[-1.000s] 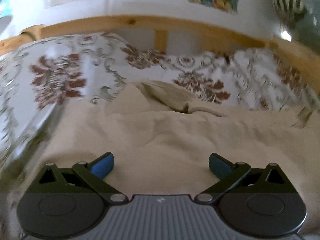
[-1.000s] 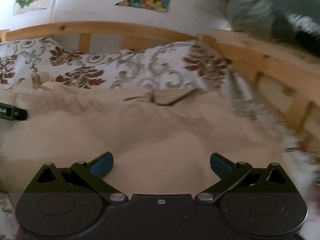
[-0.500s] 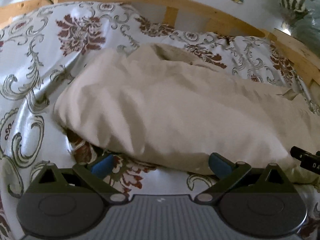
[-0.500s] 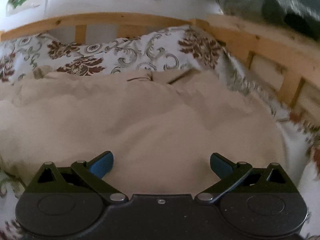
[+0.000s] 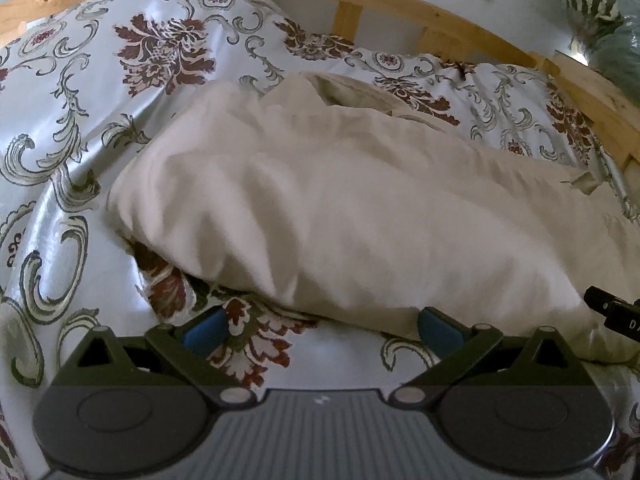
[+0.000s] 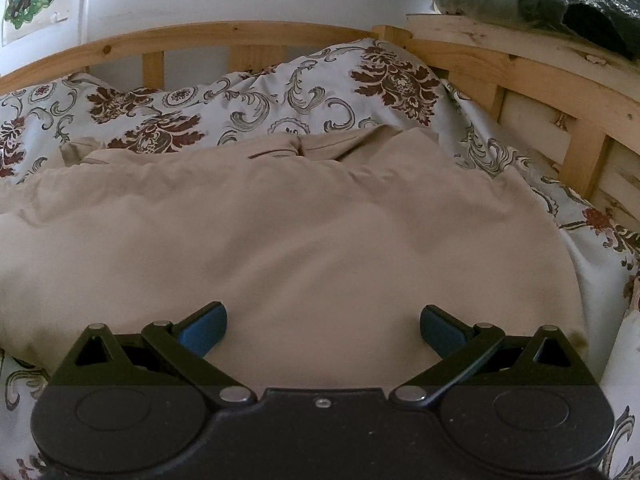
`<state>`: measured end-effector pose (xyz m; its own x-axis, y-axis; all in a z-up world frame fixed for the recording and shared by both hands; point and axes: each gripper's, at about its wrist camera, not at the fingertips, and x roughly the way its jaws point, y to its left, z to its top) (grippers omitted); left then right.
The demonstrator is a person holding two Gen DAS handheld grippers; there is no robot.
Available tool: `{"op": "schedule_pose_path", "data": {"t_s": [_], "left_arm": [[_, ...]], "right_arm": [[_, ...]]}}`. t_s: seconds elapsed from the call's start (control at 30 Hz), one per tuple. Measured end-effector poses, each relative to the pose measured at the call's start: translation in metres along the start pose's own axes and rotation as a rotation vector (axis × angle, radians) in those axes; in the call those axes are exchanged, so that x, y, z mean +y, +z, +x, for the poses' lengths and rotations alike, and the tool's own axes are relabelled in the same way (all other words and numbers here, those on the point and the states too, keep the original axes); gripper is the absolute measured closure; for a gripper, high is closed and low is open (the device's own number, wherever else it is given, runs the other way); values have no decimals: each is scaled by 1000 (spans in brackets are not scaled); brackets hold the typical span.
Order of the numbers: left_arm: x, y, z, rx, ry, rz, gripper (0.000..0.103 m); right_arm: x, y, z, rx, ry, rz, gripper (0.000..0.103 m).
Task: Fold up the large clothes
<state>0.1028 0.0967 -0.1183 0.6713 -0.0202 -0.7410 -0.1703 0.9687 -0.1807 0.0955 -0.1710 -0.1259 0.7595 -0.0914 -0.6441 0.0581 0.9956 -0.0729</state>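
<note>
Left wrist view shows the left gripper poised with jaws wide apart and empty, just short of the near edge of a beige garment that lies in a soft, rumpled heap across the middle of a bed dressed in a floral cover. The right wrist view finds the right gripper likewise spread open, holding nothing and hovering directly above the cloth's broad, fairly flat surface, with a collar or waistband-like fold bunched at the far side toward the wooden bed frame. The garment covers most of the bed's centre and reaches close to its right edge, where a slatted side rail runs; the black tip of the other tool shows at the right of the left view. The fabric looks light, limp and thick enough to billow, so it will likely sag and slide over the glossy cover instead of holding a crease. A sound hold would seem to be a pinch on the doubled near hem or at the outer corners, one per gripper, rather than on the loose middle, which would only gather into a bunch.
</note>
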Motion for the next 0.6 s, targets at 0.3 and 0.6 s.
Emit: {"op": "schedule_pose_path", "data": {"t_s": [0.3,0.6], "left_arm": [[45,15,0,7,-117,-274,0],[74,25,8,-12,-112,-357,0]], "right_arm": [[-10,3,-7,4,11,61,1],[-45,2,-17,54,29,347,1]]}}
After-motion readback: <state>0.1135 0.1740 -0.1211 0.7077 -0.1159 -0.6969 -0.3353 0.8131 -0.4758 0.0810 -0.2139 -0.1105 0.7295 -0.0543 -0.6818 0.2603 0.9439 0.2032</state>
